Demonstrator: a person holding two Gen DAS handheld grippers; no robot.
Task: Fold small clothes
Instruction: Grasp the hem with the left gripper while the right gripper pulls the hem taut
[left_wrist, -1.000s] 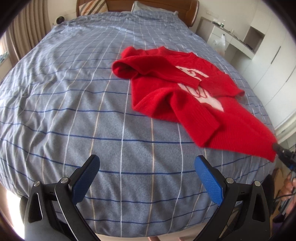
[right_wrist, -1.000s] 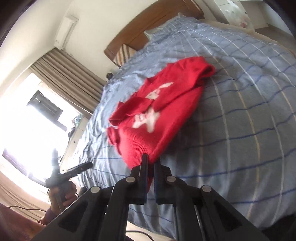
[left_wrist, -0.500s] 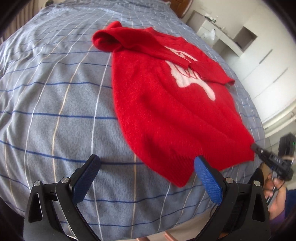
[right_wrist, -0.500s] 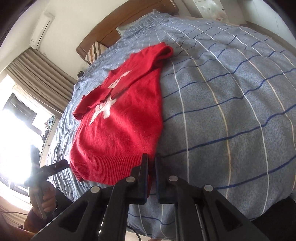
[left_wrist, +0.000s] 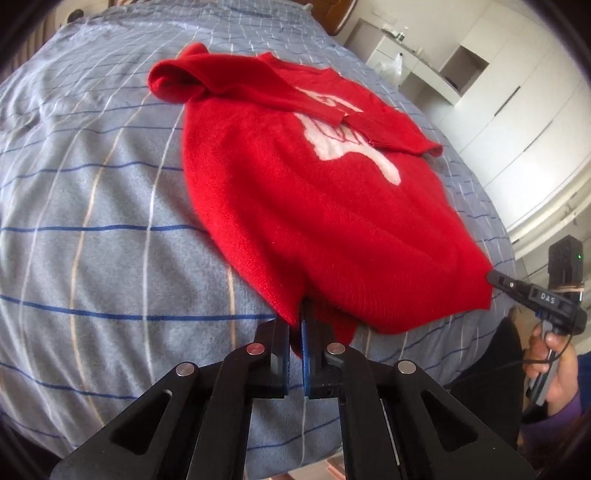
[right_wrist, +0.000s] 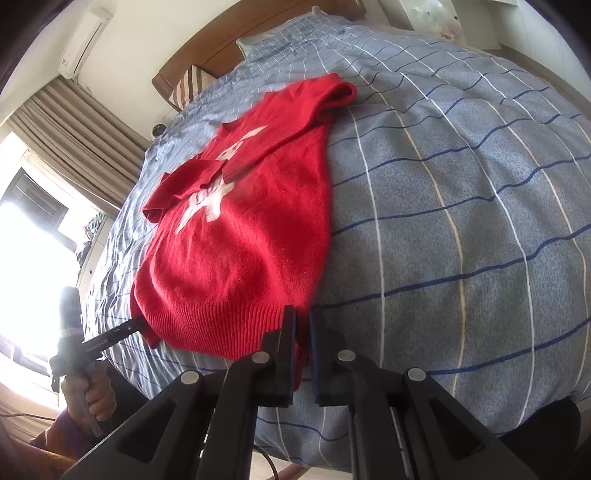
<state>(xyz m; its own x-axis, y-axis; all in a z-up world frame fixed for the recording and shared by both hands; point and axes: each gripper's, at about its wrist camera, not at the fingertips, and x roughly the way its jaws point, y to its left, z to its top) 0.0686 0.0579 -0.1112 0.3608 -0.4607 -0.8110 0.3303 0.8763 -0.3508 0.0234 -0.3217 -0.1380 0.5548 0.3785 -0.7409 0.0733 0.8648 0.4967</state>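
From the left wrist view, the left gripper (left_wrist: 301, 332) has just been closing, and its blue-padded jaws now pinch the near hem corner of the red knitted sweater with a white chest motif (left_wrist: 314, 192). The sweater lies face up on the blue checked bedspread (left_wrist: 92, 206), hem toward the foot of the bed, both sleeves already crossed over the chest. At the far right edge of this view the right gripper (left_wrist: 493, 277) meets the opposite hem corner, held by a hand (left_wrist: 554, 354) in a purple sleeve.

From the right wrist view, the right gripper's jaws sit nearly together with red ribbed hem caught between them, so it is clamped on that corner. The left gripper (right_wrist: 138, 324) shows small at the left hem corner against the bright window (right_wrist: 29, 236); glare makes its contact hard to read here, though it appears to touch the knit. A wooden headboard (right_wrist: 236, 40) stands beyond the collar.

The step in hand looks like the bottom-to-top fold, with both hem corners now secured. The next move probably calls for lifting both corners together, keeping the hem taut and level, and carrying it toward the collar so the sleeves stay tucked beneath.
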